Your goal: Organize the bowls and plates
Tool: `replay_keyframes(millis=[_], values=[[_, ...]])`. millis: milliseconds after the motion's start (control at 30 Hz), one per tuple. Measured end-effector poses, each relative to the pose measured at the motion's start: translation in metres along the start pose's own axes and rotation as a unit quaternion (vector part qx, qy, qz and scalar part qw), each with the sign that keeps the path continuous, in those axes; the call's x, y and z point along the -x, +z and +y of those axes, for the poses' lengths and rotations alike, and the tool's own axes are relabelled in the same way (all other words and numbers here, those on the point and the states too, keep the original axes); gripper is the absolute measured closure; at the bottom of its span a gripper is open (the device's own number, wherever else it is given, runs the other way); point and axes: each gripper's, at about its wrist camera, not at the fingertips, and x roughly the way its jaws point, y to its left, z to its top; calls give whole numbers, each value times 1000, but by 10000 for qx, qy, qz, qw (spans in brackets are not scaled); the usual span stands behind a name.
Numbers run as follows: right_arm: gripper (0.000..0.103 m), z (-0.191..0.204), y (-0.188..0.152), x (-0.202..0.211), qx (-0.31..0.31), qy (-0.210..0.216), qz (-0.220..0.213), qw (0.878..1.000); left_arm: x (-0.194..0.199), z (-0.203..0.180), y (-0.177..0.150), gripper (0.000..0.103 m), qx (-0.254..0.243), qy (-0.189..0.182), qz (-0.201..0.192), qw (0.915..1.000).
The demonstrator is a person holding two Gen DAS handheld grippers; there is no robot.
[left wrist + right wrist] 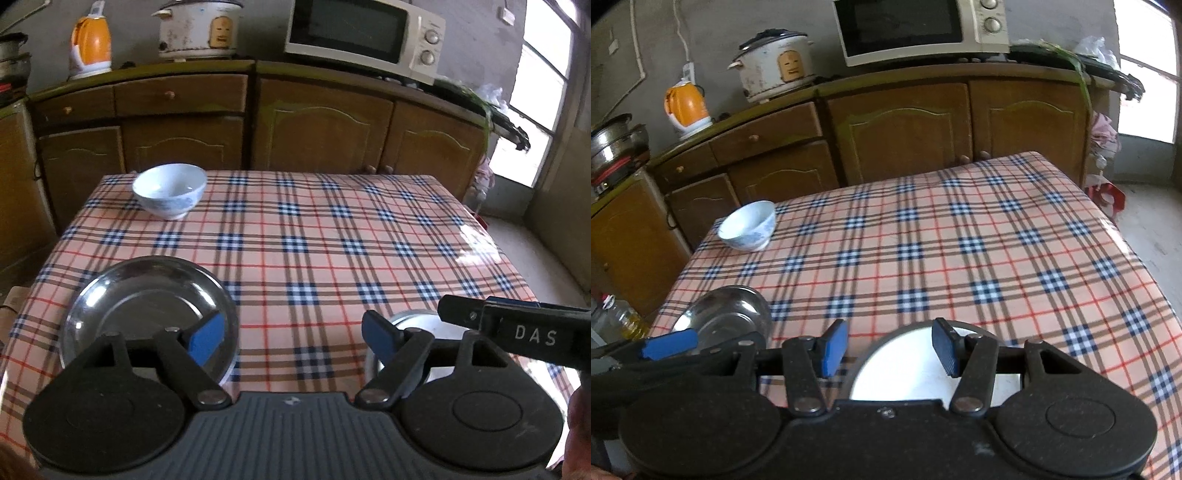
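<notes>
1. Shiny steel plate at the checked tablecloth's near-left corner; white bowl far-left.
2. "DAS" legible on right gripper.
3. Both left gripper and right: spread wide, gripping nothing.

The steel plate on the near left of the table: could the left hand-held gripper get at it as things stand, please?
Probably yes. The left hand-held gripper is open and empty, with one finger already over the steel plate. Nothing lies on the plate, and the checked tablecloth around it is bare.
</notes>
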Motion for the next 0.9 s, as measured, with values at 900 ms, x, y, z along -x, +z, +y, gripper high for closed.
replay_keyframes(millis=[900], values=[[40,96,35,-59,368,590,39,9976,-15,90,28,20,498,474,-119,9976]])
